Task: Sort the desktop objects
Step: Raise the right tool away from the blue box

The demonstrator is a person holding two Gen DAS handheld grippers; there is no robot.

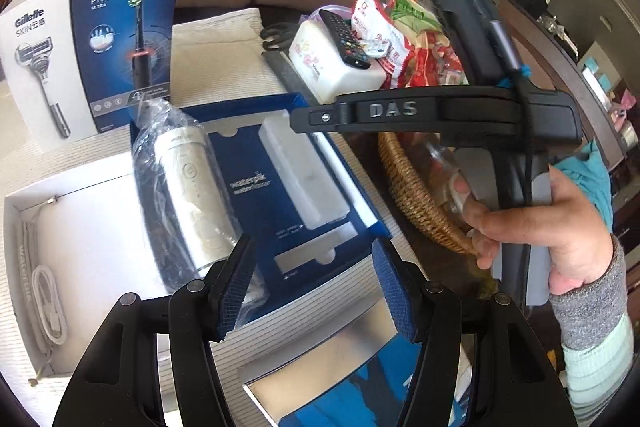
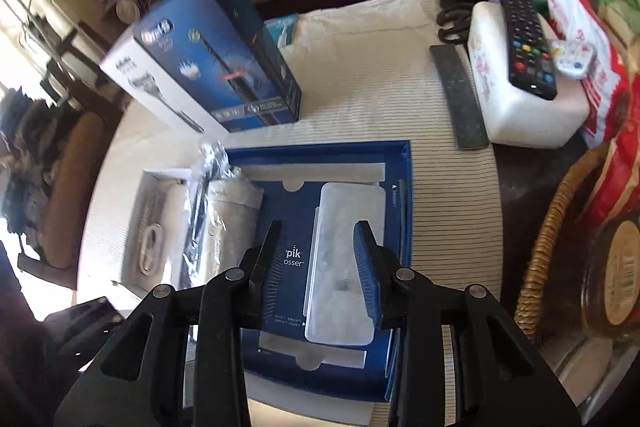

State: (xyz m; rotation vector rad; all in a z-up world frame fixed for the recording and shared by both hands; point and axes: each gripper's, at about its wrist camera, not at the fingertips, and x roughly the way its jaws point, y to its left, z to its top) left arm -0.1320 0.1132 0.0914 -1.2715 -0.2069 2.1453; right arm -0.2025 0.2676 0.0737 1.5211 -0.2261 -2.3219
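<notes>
Repacking the blue Waterpik box [image 2: 320, 163]: both grippers hover empty, left gripper [image 1: 316, 287] and right gripper [image 2: 320, 267] jaws apart; bagged flosser [image 1: 188, 187] sits at the tray's 9 o'clock, needs seating next.

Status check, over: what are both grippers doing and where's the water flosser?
Left gripper open, empty. Right gripper open, empty, above white case. Bagged water flosser leaning on blue tray. Nothing blocking.

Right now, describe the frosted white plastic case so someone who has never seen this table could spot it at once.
Find the open dark blue cardboard tray lying flat on the striped cream cloth, in front of the upright toothbrush box. The frosted white plastic case lies along the tray's right half. Unlike the bag-wrapped white flosser at the tray's left edge, it is flat, rectangular and unwrapped.
</notes>
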